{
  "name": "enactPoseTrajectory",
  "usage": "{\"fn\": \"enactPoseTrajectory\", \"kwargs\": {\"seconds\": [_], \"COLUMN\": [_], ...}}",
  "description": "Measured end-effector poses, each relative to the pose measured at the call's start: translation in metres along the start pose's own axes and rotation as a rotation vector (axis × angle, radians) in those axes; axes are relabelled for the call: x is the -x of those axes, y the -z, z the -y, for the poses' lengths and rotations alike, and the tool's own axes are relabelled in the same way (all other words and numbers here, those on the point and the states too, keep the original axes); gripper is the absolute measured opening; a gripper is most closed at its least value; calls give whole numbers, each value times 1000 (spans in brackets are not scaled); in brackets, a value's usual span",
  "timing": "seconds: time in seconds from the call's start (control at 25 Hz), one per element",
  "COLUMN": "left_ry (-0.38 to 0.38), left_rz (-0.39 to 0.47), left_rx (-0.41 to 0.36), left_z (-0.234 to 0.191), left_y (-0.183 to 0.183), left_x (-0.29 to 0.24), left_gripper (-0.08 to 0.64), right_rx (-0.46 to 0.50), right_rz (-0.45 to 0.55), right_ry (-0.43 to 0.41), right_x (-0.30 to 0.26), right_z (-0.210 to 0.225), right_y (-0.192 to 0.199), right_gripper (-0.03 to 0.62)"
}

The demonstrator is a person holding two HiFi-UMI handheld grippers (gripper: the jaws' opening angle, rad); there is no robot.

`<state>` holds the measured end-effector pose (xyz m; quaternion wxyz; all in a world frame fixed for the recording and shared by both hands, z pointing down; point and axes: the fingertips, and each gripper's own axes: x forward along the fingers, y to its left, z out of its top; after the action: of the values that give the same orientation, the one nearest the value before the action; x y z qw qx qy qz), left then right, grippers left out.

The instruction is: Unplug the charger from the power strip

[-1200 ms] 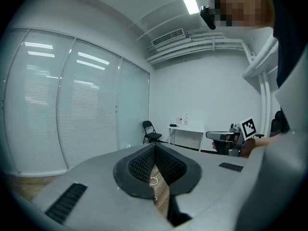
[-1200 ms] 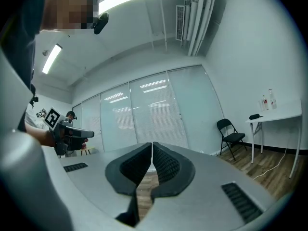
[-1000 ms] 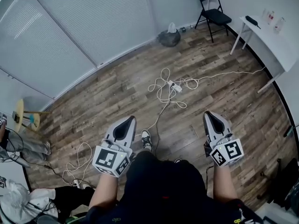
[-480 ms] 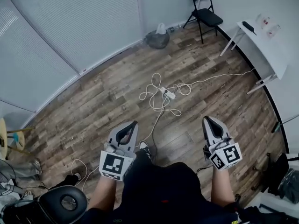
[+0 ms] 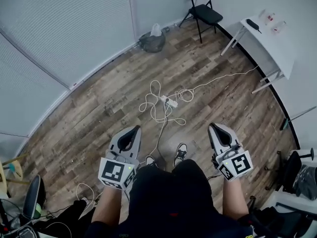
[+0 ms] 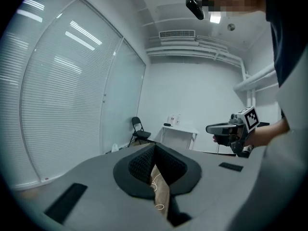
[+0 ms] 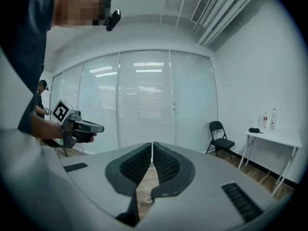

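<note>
In the head view, I held both tools level above the wood floor (image 5: 99,108). The left gripper (image 5: 134,128) and the right gripper (image 5: 214,126) each carried a cube printed with black-and-white square markers, the only print I could make out. The white power strip (image 5: 169,101) lay on the floor ahead of my shoes (image 5: 181,152), in a tangle of white cable (image 5: 153,108) and well apart from both grippers. Something small seemed to be plugged into it, possibly the charger, but it was too small to tell. A black folding chair (image 5: 202,9) and a white table (image 5: 270,36) stood at the far wall.

In the left gripper view, the left gripper (image 6: 154,147) had its tips together and nothing between the pads. Only floor and a strand of cable showed below them. The right gripper (image 6: 226,128) hung off to the side.

In the right gripper view, the right gripper (image 7: 152,145) was closed to a thin slit and empty. Two bottles (image 7: 268,118) stood on the table, their labels unreadable.
</note>
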<state>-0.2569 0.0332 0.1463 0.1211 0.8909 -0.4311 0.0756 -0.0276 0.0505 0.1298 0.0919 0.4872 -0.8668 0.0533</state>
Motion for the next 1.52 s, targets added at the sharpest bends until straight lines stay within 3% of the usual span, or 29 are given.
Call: {"fn": "enactPoseTrajectory", "kwargs": {"seconds": [0.24, 0.48, 0.68, 0.88, 1.12, 1.32, 1.52], "left_ry": [8, -11, -89, -58, 31, 88, 105], "left_rz": [-11, -46, -93, -147, -228, -346, -400], "left_rx": [30, 37, 54, 79, 68, 42, 67], "left_z": [-4, -2, -29, -33, -52, -94, -130], "left_y": [-9, -15, 4, 35, 112, 216, 329], "left_x": [-63, -156, -226, -293, -378, -421, -464], "left_gripper": [18, 18, 18, 17, 18, 17, 18], "right_rx": [-23, -39, -109, -139, -148, -159, -176], "right_rz": [-12, -46, -68, -100, -204, -327, -403], "right_ry": [-17, -74, -106, -97, -95, -107, -104], "right_x": [-32, -73, -114, -153, -215, -268, -316], "right_z": [55, 148, 233, 271, 279, 276, 283], "right_y": [17, 48, 92, 126, 216, 328, 449], "right_gripper": [28, 28, 28, 28, 28, 29, 31]}}
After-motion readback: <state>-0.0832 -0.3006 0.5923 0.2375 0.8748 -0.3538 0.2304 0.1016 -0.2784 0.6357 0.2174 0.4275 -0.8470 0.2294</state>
